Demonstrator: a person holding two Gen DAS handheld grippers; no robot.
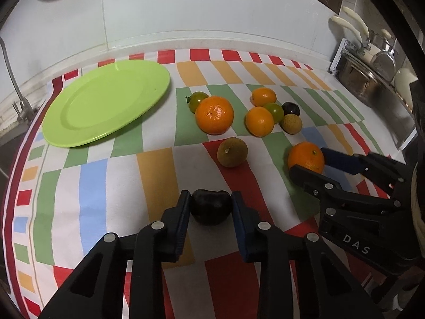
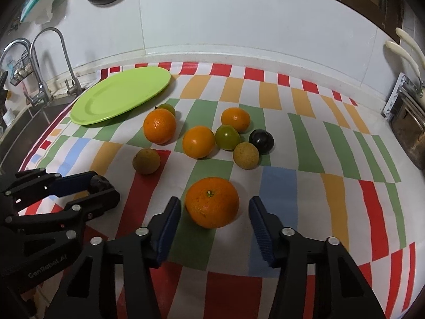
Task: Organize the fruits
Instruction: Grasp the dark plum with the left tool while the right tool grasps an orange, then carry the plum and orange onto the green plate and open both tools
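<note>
My left gripper (image 1: 211, 202) is shut on a dark plum (image 1: 210, 206) low over the striped cloth; it also shows in the right wrist view (image 2: 102, 184). My right gripper (image 2: 215, 207) is open with its jaws on either side of an orange (image 2: 212, 202), not touching it; it also shows in the left wrist view (image 1: 308, 159). A green plate (image 1: 106, 101) lies empty at the back left. Other oranges (image 1: 214, 115), green fruits (image 1: 273, 111), brown fruits (image 1: 232, 152) and another dark plum (image 1: 290, 108) lie loose mid-cloth.
A striped cloth (image 1: 127, 186) covers the counter. A sink with taps (image 2: 39, 90) is at the far left. A metal pot and utensils (image 1: 372, 66) stand at the back right. A white wall (image 1: 212, 8) runs behind.
</note>
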